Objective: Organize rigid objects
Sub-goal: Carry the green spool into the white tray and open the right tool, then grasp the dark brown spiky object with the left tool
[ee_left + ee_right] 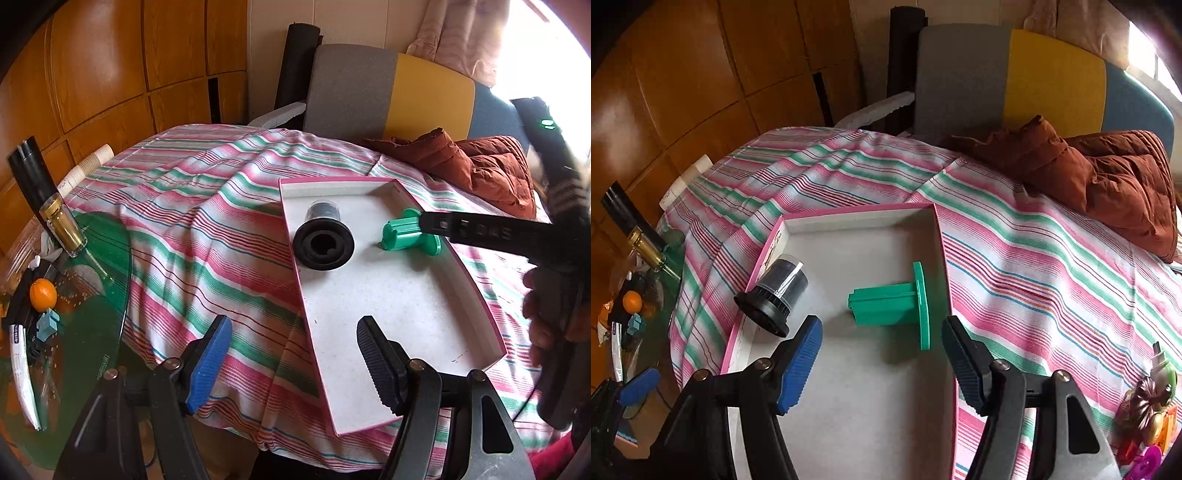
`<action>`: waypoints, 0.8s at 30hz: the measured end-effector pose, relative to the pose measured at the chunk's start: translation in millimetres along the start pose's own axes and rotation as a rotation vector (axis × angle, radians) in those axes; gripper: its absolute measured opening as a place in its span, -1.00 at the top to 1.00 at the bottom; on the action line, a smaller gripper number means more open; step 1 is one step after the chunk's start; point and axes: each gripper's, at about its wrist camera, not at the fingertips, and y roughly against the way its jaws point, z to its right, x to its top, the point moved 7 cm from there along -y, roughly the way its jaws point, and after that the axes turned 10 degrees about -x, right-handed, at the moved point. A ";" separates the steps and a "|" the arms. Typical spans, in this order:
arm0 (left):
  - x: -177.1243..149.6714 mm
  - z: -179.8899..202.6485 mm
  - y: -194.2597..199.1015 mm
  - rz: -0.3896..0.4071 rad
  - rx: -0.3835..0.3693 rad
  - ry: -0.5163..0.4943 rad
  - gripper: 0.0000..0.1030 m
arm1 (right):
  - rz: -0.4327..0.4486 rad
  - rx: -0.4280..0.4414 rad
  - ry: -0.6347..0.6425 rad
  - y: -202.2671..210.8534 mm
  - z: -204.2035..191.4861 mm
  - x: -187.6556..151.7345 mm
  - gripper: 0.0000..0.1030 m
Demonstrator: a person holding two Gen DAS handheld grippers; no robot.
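Lying inside the pink-edged tray (938,236), near its far end: green spool (894,302) toward the right wall, black cap (775,291) against the left wall. Hovering released over the tray's near end: right claw (882,354). Hanging released across the tray's left rim: left claw (295,354).

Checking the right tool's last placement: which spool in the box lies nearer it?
The green spool, between the open right tool fingers; the black spool lies leftward.
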 end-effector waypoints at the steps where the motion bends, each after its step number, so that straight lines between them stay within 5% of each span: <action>1: 0.0 1.2 0.6 0.001 0.000 -0.003 -0.37 | 0.010 -0.001 -0.002 5.9 2.8 -1.6 -0.32; 14: -0.2 19.4 5.8 0.000 -0.009 -0.043 -0.39 | 0.072 -0.102 -0.016 57.8 77.6 -39.0 -0.32; 24: 0.2 39.6 4.2 -0.010 -0.012 -0.091 -0.41 | 0.124 -0.290 -0.152 89.7 195.7 -48.7 -0.36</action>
